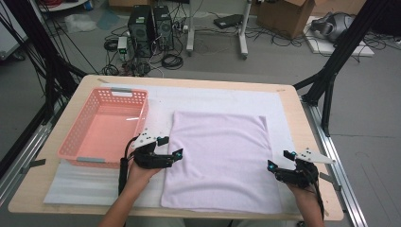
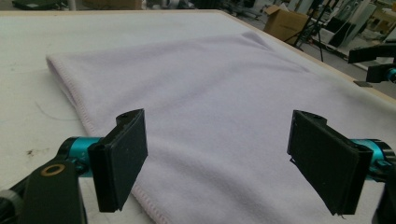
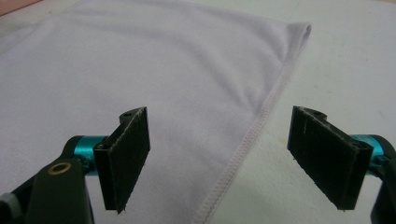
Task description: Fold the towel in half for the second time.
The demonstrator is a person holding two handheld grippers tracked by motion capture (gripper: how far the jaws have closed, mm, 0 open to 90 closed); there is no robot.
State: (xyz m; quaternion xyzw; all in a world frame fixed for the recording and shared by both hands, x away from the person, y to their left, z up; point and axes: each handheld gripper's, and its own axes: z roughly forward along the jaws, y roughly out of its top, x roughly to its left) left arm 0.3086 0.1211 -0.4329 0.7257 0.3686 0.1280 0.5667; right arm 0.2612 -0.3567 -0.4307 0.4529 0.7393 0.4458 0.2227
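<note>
Your left gripper [image 1: 176, 147] and right gripper [image 1: 279, 159], fingers [image 2: 122, 157] spread wide, flank the lilac towel [image 1: 218, 158] lying flat on the counter [image 1: 293, 101], beside a pink basket [image 1: 85, 137].

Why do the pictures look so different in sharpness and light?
High view: soft and slightly blurry, even room light, a pale glare patch inside the pink basket. Left gripper view: the lilac towel is fairly crisp near the jaws, the far background blurs. Right gripper view: the towel's stitched hem is sharp, the far edge softer; no hard shadows.
</note>
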